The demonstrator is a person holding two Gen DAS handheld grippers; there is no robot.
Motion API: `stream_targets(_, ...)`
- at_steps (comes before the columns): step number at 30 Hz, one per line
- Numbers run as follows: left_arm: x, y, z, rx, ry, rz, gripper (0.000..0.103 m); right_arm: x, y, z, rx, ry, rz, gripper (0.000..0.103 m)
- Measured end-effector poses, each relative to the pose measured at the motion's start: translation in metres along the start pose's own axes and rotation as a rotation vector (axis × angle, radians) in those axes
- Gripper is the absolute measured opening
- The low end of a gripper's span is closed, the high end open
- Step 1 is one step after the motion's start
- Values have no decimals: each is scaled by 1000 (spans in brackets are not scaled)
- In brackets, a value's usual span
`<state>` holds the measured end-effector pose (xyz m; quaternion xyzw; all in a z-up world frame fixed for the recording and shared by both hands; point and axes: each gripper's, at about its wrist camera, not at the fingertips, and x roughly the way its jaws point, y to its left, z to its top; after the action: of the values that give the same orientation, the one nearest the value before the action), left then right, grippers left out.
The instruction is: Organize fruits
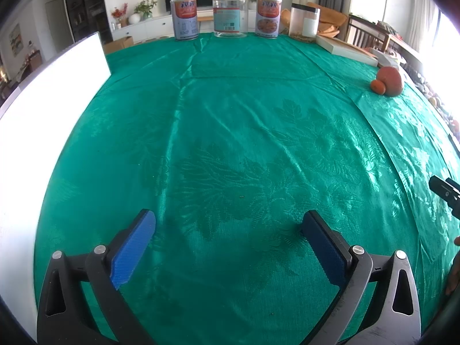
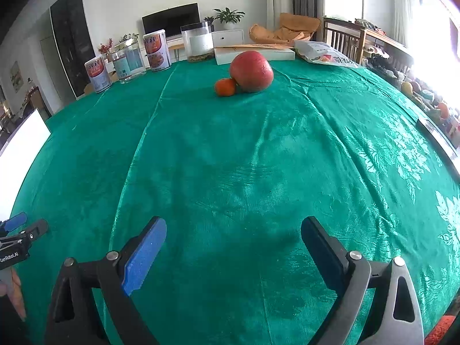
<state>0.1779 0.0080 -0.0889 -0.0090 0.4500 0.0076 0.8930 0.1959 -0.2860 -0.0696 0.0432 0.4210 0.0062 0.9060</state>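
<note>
A large red round fruit (image 2: 251,70) rests on the green tablecloth (image 2: 230,172) with a small orange fruit (image 2: 225,86) touching its left side. The same pair lies at the far right in the left wrist view: the red fruit (image 1: 391,81) and the small orange one (image 1: 377,86). My left gripper (image 1: 228,220) hovers low over bare cloth, open, nothing between its blue pads. My right gripper (image 2: 233,227) is open too, well short of the fruits, with bare cloth between its fingers. Each gripper shows at the edge of the other's view.
Two printed cans (image 1: 184,18) (image 1: 268,17), a clear jar (image 1: 230,15) and a plastic container (image 1: 304,20) line the far edge. A white flat box (image 2: 254,54) and a snack bag (image 2: 326,54) lie behind the fruits. A white board (image 1: 43,100) stands at the left. More fruit (image 2: 431,100) lies beyond the right edge.
</note>
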Motion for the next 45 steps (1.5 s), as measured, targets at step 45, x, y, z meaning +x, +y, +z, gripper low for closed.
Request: stream_targets(45,1,1,-1,0,0,1,102,125,-155,200,481,110,265,54)
